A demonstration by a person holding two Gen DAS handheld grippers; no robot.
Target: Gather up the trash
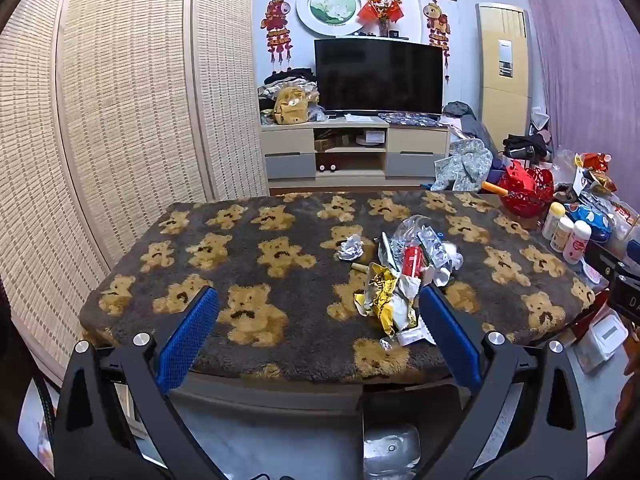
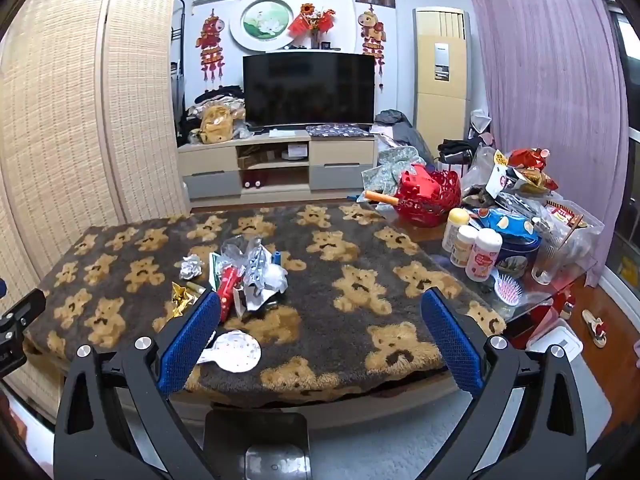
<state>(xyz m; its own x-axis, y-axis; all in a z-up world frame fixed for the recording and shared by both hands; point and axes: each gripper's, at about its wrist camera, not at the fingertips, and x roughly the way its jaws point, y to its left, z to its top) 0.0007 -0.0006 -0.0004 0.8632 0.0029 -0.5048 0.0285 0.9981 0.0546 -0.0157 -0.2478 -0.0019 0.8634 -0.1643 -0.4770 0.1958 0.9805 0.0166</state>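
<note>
A pile of trash (image 1: 404, 276) lies on the bear-patterned table cover (image 1: 248, 264), right of centre in the left wrist view. It holds a gold wrapper (image 1: 380, 296), a red tube (image 1: 412, 260), clear plastic and white paper. A crumpled foil ball (image 1: 350, 248) sits just to its left. My left gripper (image 1: 318, 292) hangs open before the table's near edge, its right pad beside the pile. In the right wrist view the pile (image 2: 252, 272) lies left of centre, with a round white lid (image 2: 236, 350) nearer. My right gripper (image 2: 320, 296) is open and holds nothing.
A red basket (image 2: 430, 196), small bottles (image 2: 472, 248), a glass (image 2: 552, 256), a pink hairbrush (image 2: 508, 290) and snack bags crowd the table's right end. A woven folding screen (image 1: 120, 120) stands on the left. A dark bin-like thing (image 2: 276, 440) sits below the front edge.
</note>
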